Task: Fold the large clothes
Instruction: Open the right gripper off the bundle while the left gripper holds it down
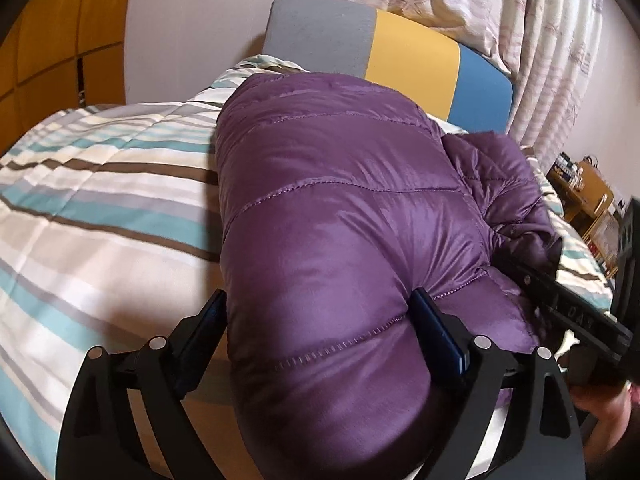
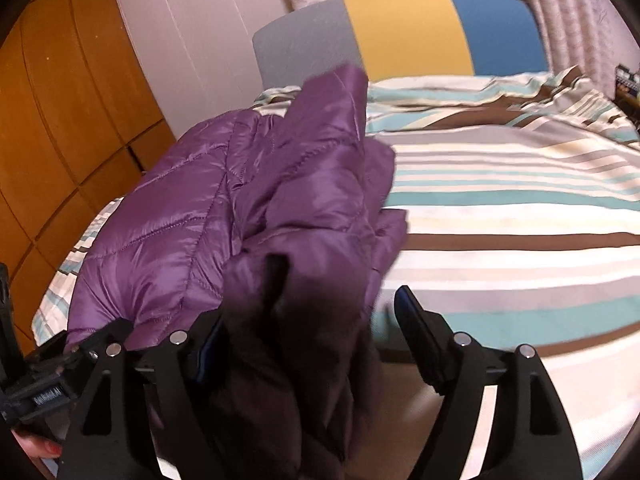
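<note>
a purple quilted puffer jacket [image 1: 340,208] lies on a bed covered with a striped duvet [image 1: 100,184] in white, teal, grey and brown, with a headboard [image 1: 400,52] of grey, yellow and blue panels beyond the jacket. the left tool [image 1: 320,316] stands wide, its jaws spread to either side of the jacket's near end; the puffy fabric bulges between them, the right-side finger [image 1: 436,328] lies against the fabric, and the other sits at the jacket's edge, so no firm pinch shows. the right tool [image 2: 308,320] is also wide: a dark, shadowed fold of the jacket [image 2: 256,208] hangs between its jaws against the left-side finger [image 2: 208,344], while the other finger stands clear of the jacket over the duvet. beside the jacket's far right edge, in the left wrist view, the other tool's black body crosses the frame. patterned curtains [image 1: 520,40] hang behind the headboard, and a wooden wardrobe [image 2: 60,120] stands left of the jacket.
</note>
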Tool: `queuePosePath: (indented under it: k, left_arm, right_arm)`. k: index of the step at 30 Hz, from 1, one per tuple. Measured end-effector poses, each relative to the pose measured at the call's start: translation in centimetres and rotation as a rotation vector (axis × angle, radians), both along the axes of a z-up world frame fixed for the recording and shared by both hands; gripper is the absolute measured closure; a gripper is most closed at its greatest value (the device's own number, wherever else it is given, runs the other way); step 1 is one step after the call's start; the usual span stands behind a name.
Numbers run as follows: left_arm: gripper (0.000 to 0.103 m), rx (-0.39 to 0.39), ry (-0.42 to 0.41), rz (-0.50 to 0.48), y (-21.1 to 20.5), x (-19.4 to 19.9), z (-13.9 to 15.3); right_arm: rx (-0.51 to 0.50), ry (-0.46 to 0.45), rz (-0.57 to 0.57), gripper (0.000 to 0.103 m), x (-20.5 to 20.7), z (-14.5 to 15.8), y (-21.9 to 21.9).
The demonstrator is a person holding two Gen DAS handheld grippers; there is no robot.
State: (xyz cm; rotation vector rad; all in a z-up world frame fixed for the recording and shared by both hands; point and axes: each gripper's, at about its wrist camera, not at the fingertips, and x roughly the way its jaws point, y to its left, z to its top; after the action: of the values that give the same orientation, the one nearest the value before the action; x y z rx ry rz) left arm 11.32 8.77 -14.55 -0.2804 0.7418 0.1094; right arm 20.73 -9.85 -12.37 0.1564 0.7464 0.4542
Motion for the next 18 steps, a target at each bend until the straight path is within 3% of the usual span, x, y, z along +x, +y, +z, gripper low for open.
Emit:
queuePosePath:
  k: [5,8,10,14,18]
  left_arm:
    - [0.005,0.038,-0.048,0.049,-0.1,-1.6,1.4]
    - [0.003,0.089,-0.038,0.045,-0.2,-1.6,0.8]
    - [0.003,0.085,-0.012,0.037,0.2,-1.2,-0.2]
    - [0.003,0.032,0.044,0.027,1.1,-0.3,-1.5]
    - [0.003,0.042,0.036,0.031,1.1,-0.6,-1.5]
  right_arm:
    - [-0.028,-0.043,-0.049,0.020,-3.5,0.4,-1.2]
    - [-0.068,-0.001,-0.043,0.020,-3.8,-0.4,-0.3]
    - [-0.114,0.054,-0.007,0.020,-3.5,-1.4,-0.1]
    - [-0.213,0.041,-0.005,0.019,-3.6,-2.1,1.3]
    - [-0.216,0.036,-0.015,0.014,-3.8,-2.1,1.0]
